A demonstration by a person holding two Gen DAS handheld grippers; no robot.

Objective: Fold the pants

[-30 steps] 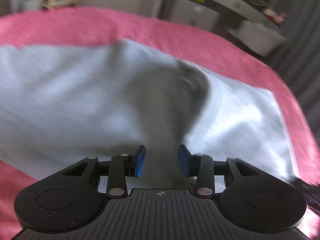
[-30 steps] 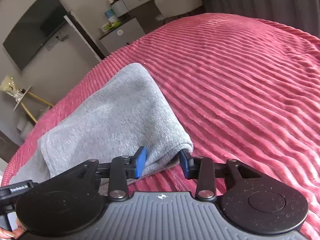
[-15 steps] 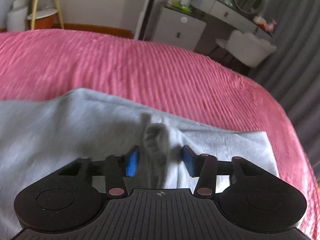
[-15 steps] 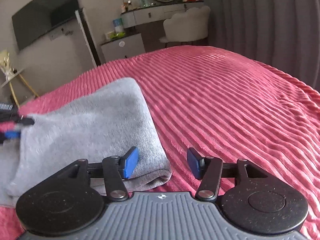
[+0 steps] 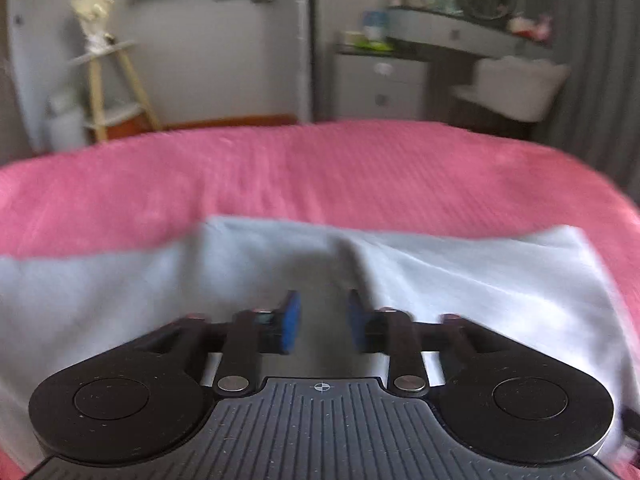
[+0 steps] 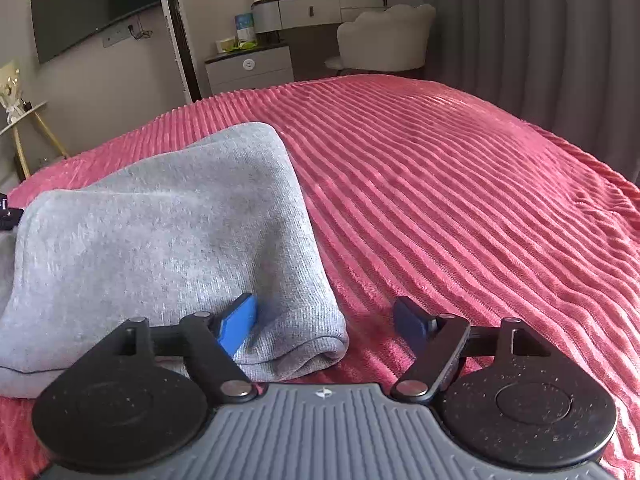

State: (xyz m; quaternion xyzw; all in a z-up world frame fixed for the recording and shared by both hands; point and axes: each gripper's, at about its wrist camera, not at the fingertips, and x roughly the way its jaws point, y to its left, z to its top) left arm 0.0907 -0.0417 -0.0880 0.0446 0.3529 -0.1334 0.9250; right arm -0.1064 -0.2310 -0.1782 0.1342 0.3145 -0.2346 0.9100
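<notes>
Grey knit pants (image 6: 160, 248) lie folded over on the pink ribbed bedspread (image 6: 460, 200); the folded end sits just ahead of my right gripper (image 6: 326, 326). The right gripper is wide open and empty, its left pad over the fold's corner, its right pad over the bedspread. In the blurred left wrist view the pants (image 5: 480, 288) spread wide below my left gripper (image 5: 320, 320). Its blue pads stand a narrow gap apart, with grey cloth showing in the gap; whether it grips the cloth is unclear.
Beyond the bed's far edge stand a grey dresser (image 6: 250, 70), a vanity desk with a round mirror (image 6: 340, 4), a white chair (image 6: 384, 38), a wall television (image 6: 96, 4) and a wooden shelf stand (image 5: 108, 88). Grey curtains (image 6: 540, 40) hang at right.
The right gripper has let go of the pants' folded end and opened wide. The left gripper has tilted up, showing more of the room; the raised cloth ridge between its pads has flattened.
</notes>
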